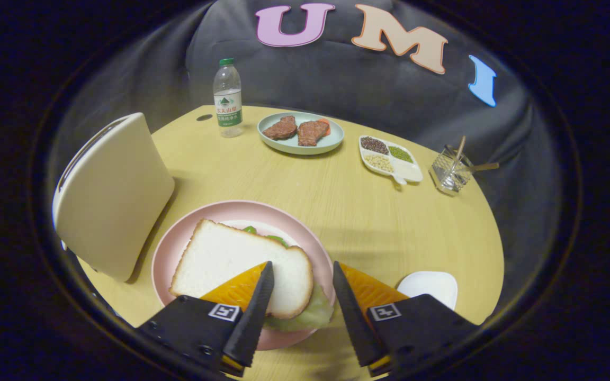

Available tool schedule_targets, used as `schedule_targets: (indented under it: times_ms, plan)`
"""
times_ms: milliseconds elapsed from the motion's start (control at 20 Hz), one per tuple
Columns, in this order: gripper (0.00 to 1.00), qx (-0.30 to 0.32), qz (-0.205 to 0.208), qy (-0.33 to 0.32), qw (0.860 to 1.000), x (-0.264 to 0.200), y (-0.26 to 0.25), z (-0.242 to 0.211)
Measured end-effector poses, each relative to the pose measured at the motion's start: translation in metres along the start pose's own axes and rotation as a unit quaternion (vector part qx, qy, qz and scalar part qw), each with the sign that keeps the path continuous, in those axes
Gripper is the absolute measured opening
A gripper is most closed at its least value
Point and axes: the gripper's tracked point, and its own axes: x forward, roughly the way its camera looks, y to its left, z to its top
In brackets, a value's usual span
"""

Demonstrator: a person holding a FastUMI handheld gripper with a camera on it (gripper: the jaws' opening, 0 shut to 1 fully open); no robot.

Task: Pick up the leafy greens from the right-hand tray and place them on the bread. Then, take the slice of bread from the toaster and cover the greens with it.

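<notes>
A slice of white bread lies on the pink plate, on top of leafy greens whose pale green edge pokes out near my fingers; small green bits also show at the slice's far edge. My gripper hovers open above the plate's near side, nothing between the fingers. One finger overlaps the bread's near corner; the other is beside the plate's rim. The cream toaster stands just left of the plate; I cannot see into its slots. A small white tray sits to the right of the fingers.
At the back of the round wooden table stand a water bottle, a pale green plate with meat pieces, a divided white dish of beans and a glass with sticks. The table edge curves close on the right.
</notes>
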Motion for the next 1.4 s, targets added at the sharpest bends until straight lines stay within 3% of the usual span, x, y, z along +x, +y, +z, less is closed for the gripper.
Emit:
schedule_targets:
  times_ms: [100,300,550,800,1100,1400]
  plan:
    - [0.89,0.011,-0.007,-0.011,1.0,-0.005,-0.008,0.003]
    - [0.99,0.047,-0.029,-0.067,0.996,-0.021,-0.035,0.021]
    - [0.99,0.073,-0.067,-0.172,0.98,-0.061,-0.086,0.055]
    - [0.99,0.091,-0.097,-0.217,0.967,-0.095,-0.137,0.063]
    - [0.99,0.096,-0.104,-0.336,0.931,-0.154,-0.188,0.101]
    - [0.98,0.086,-0.102,-0.4,0.907,-0.195,-0.221,0.117]
